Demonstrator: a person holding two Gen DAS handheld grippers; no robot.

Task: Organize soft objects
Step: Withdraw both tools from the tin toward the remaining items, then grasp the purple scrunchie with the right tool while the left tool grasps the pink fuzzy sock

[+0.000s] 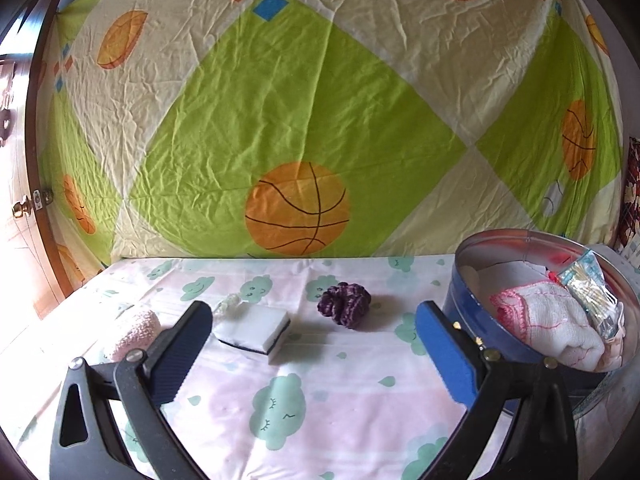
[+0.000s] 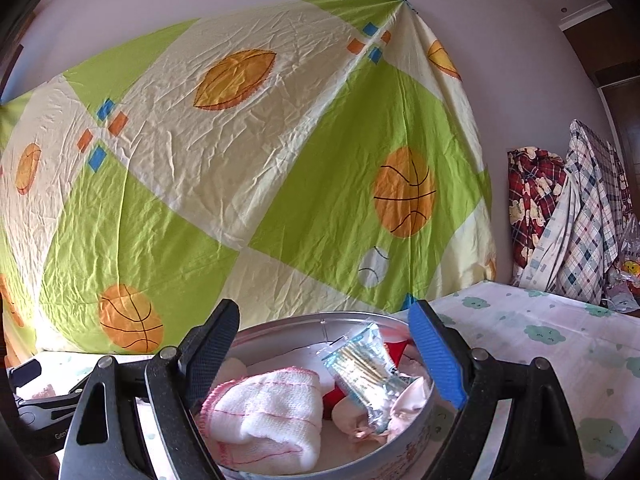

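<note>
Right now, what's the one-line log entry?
left gripper: open, empty | right gripper: open, over tin | sponge, scrunchie: on table

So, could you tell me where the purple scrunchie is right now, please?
In the left wrist view the purple scrunchie lies on the cloud-print tablecloth, between the white sponge on its left and the round tin on its right.

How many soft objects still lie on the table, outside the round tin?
4: white sponge in the middle, purple scrunchie right of it, pink fluffy item at left, pale beaded piece behind the sponge. Others may be hidden.
</note>
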